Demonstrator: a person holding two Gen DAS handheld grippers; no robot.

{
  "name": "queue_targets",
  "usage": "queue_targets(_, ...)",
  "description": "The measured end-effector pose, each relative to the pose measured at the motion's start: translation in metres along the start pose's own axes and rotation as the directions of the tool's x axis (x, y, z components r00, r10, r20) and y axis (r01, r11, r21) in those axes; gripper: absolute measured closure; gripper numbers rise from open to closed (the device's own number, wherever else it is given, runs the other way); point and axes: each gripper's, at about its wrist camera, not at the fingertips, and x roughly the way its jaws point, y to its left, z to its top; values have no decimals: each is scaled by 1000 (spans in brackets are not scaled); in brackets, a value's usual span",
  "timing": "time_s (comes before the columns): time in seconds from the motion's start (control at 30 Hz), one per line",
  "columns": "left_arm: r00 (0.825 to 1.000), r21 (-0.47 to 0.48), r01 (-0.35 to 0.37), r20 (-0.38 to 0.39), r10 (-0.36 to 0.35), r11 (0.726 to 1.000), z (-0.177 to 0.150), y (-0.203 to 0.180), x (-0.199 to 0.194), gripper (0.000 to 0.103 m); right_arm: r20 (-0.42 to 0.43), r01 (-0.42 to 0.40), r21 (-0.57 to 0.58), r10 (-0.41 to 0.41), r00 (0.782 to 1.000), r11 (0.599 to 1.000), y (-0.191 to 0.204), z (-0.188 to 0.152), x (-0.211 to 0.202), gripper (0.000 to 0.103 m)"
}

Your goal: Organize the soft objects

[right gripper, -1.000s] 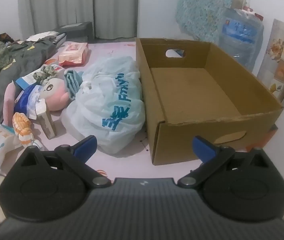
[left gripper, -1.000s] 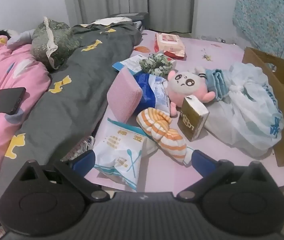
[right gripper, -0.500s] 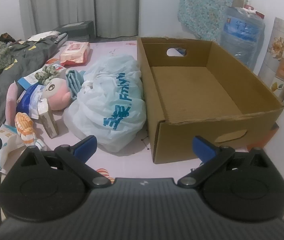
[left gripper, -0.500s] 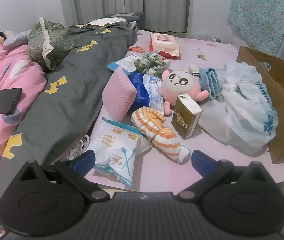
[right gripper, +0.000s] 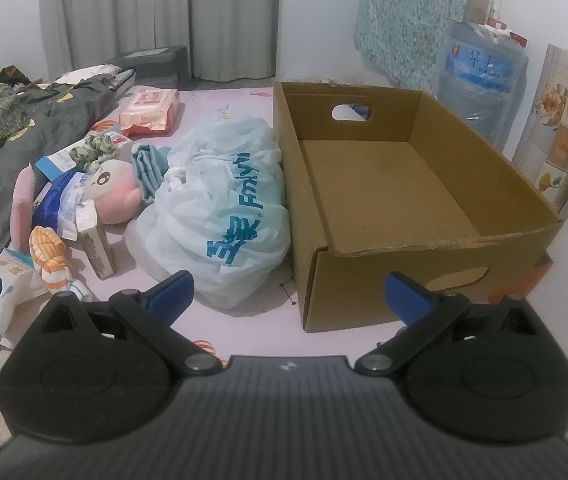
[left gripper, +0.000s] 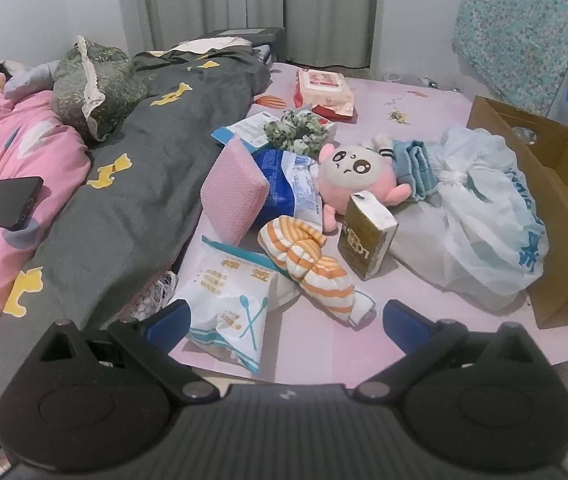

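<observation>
Nothing is sorted yet: the box, right of frame, sits empty. The plush, striped cloth and bag lie mid-frame. Left gripper and right gripper gape, holding nothing.
</observation>
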Motion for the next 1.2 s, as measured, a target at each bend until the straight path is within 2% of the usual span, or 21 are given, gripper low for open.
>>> queue_targets(1.2, 1000, -7, 1, -4, -1, 1000, -2, 8, 1, 0, 12, 9, -13, -9, 1000, 1000, 6, 1, -4, 1)
